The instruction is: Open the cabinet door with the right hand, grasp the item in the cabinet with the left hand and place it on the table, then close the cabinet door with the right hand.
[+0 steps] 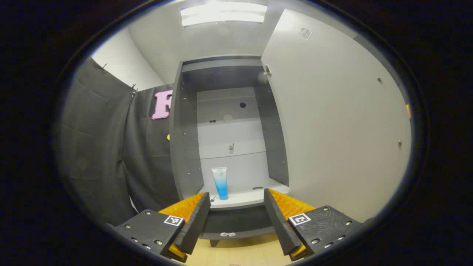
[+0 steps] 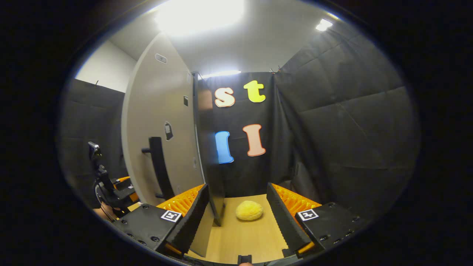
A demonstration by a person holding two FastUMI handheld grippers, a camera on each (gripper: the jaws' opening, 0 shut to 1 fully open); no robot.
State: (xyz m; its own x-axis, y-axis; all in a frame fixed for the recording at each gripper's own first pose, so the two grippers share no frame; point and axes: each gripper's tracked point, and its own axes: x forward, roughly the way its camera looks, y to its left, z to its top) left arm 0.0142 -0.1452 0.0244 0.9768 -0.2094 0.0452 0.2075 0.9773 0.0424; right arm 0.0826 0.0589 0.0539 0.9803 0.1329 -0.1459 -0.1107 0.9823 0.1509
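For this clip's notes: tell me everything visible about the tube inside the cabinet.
The tube is a small squeeze tube, plastic by its look, pale at the top and fading to blue toward the bottom. It stands upright on its cap end on the white lowest shelf of the open cabinet, near the shelf's front left. Nothing else touches it. The left gripper is open, short of the shelf, with the tube left of its centre line.

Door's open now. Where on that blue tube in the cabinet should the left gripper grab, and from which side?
Take the tube around its mid-body, coming straight in from the open cabinet front. It stands upright on its cap near the front edge of the shelf, so the fingers can close on its two sides. The left gripper is open and slightly right of it; the door is swung clear.
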